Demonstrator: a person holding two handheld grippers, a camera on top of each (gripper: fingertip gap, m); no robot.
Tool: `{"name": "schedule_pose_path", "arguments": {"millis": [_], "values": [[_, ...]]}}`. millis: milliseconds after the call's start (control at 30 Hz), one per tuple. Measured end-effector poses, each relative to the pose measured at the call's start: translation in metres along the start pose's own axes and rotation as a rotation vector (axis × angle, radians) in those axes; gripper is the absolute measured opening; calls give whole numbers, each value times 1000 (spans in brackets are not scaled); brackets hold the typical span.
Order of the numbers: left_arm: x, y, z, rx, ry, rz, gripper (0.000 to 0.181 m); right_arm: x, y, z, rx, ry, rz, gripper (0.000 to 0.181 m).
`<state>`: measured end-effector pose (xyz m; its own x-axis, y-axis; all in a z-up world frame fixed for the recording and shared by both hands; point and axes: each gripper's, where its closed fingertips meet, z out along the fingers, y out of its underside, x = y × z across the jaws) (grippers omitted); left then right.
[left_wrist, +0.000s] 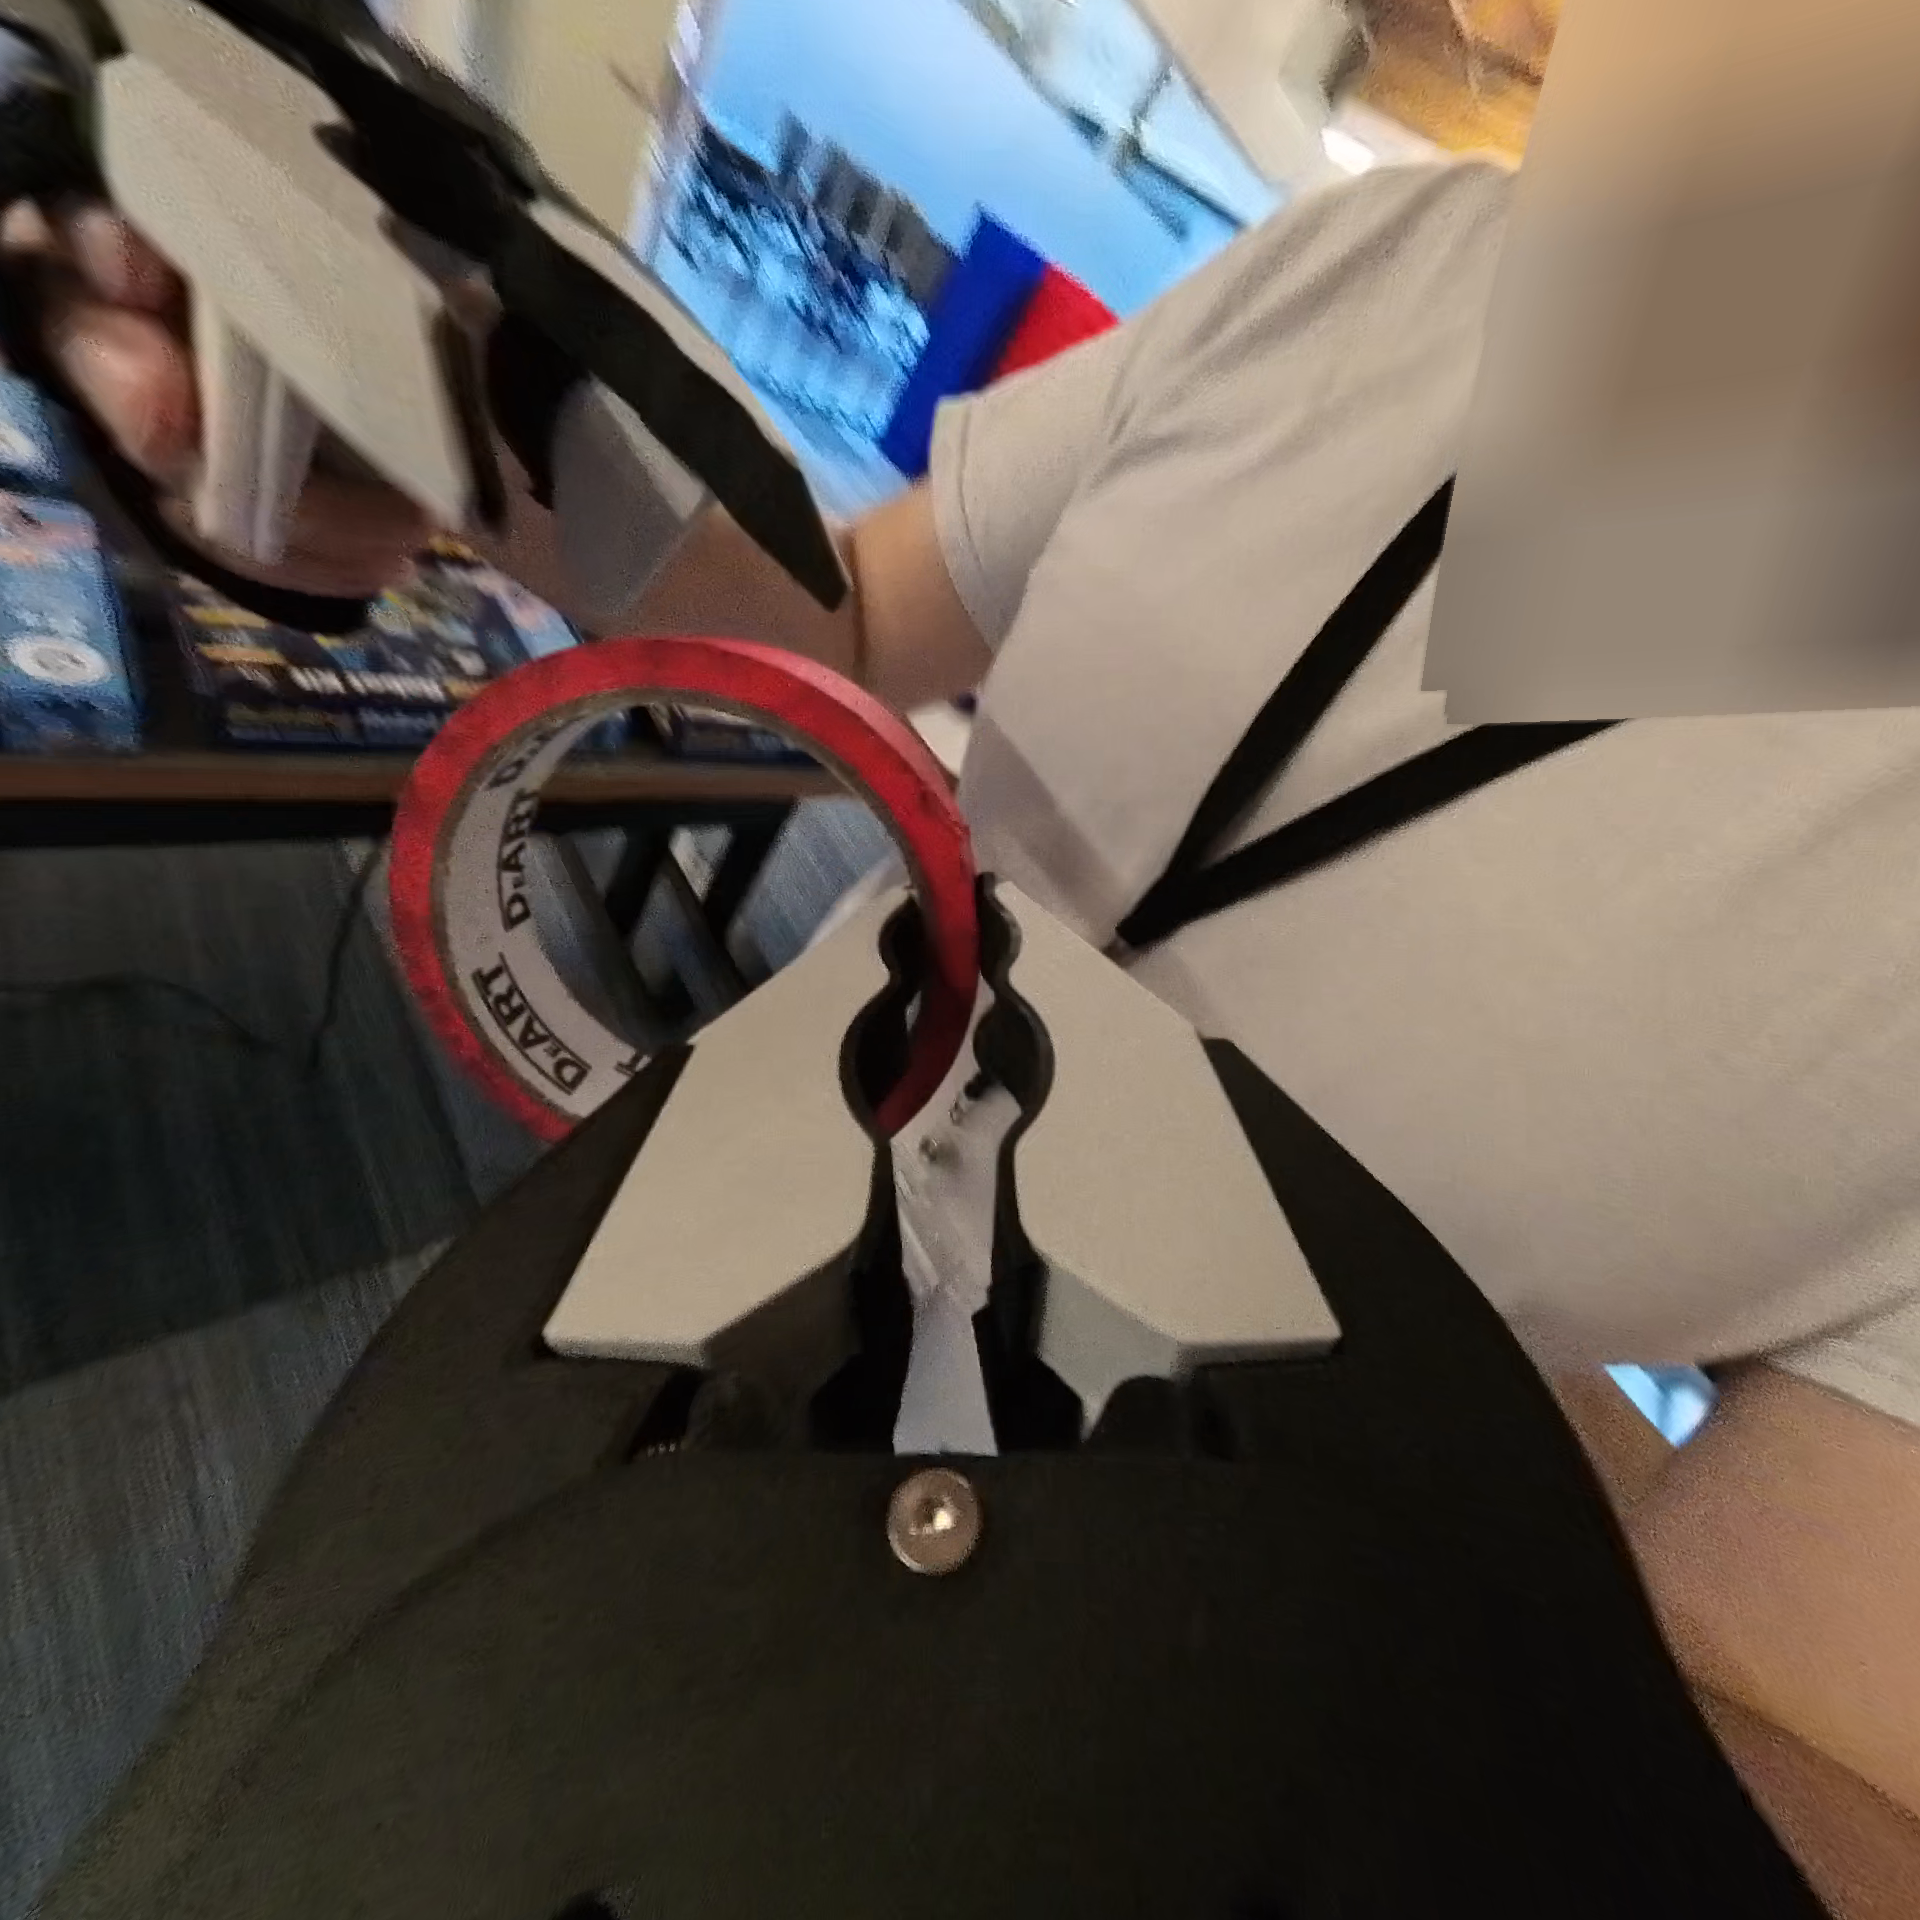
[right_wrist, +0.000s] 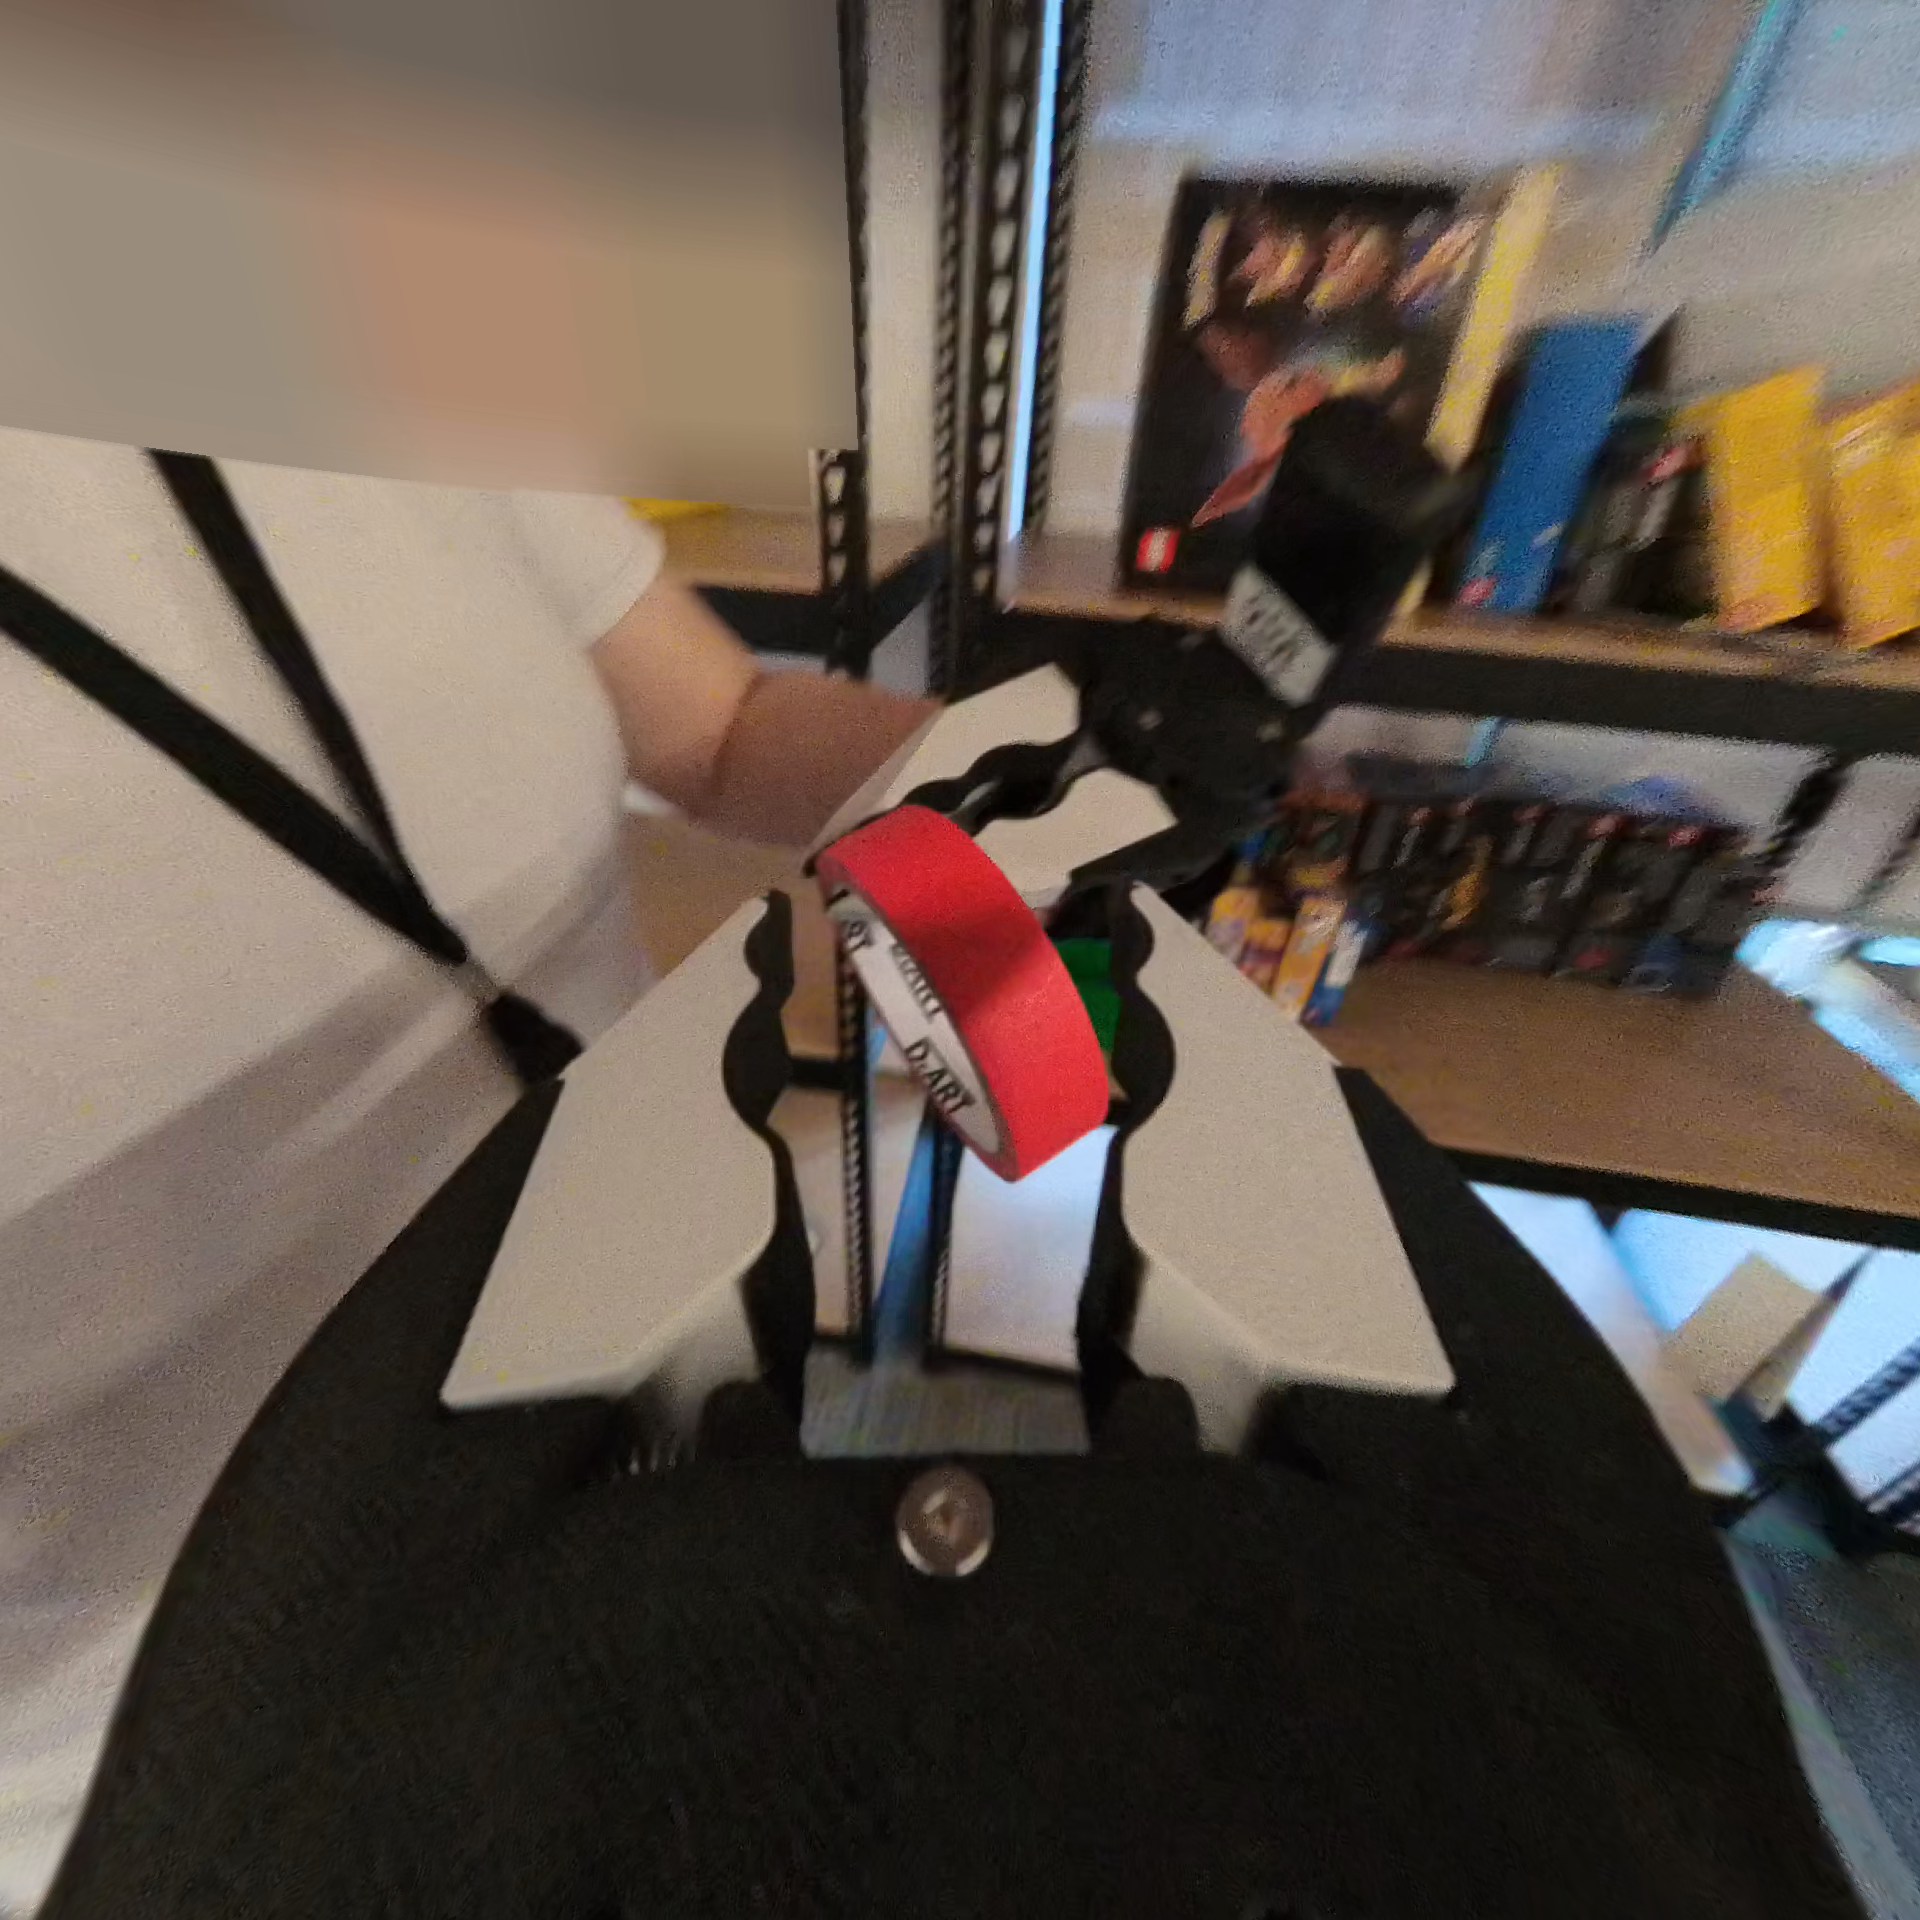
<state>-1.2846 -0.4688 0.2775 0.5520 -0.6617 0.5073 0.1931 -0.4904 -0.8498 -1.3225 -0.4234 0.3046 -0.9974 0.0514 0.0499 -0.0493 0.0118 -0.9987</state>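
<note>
My left gripper (left_wrist: 945, 914) is shut on a red tape roll (left_wrist: 665, 670), pinching its rim near the fingertips so that the roll stands out to the left. My right gripper (right_wrist: 951, 909) is open, and the same red tape roll (right_wrist: 987, 987) hangs tilted in the gap between its two grey fingers, closer to the right one. I cannot tell whether it touches that finger. The left gripper (right_wrist: 914, 821) shows beyond the roll, holding its far edge. The right gripper (left_wrist: 499, 416) shows blurred at the upper left of the left wrist view, above the roll.
A person in a white shirt (left_wrist: 1351, 831) with black straps stands close behind both grippers. A black metal rack with wooden shelves (right_wrist: 1558, 1091) holds several coloured boxes (right_wrist: 1299, 384). A dark table edge (left_wrist: 208, 779) carries blue boxes.
</note>
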Motion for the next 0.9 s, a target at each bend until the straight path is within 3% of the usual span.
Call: {"name": "schedule_pose_path", "arguments": {"millis": [100, 133, 233, 333, 400, 533, 700, 900], "values": [[-26, -10, -31, -143, 146, -39, 7, 41, 31, 17, -225, -118, 56, 59], [-37, -16, -40, -158, 177, -41, 7, 50, 38, 18, -287, -164, 62, 39], [-66, -39, -73, -165, 304, -32, 8, 88, 37, 9, -278, -190, 114, 28], [-119, -66, -108, -106, 257, 30, 14, 149, 38, -15, -279, -79, 69, 24], [-168, -88, -140, -37, 106, 63, 22, 204, 38, -39, -279, 80, 29, 23], [-269, -142, -240, 225, -415, 66, 34, 325, 22, -81, -223, 417, -71, 23], [-303, -172, -333, 392, -920, 263, 32, 438, 7, -75, -345, 577, -451, 23], [-305, -190, -411, 237, -1399, 483, 23, 537, 3, -11, -416, 496, -716, 23]]}}
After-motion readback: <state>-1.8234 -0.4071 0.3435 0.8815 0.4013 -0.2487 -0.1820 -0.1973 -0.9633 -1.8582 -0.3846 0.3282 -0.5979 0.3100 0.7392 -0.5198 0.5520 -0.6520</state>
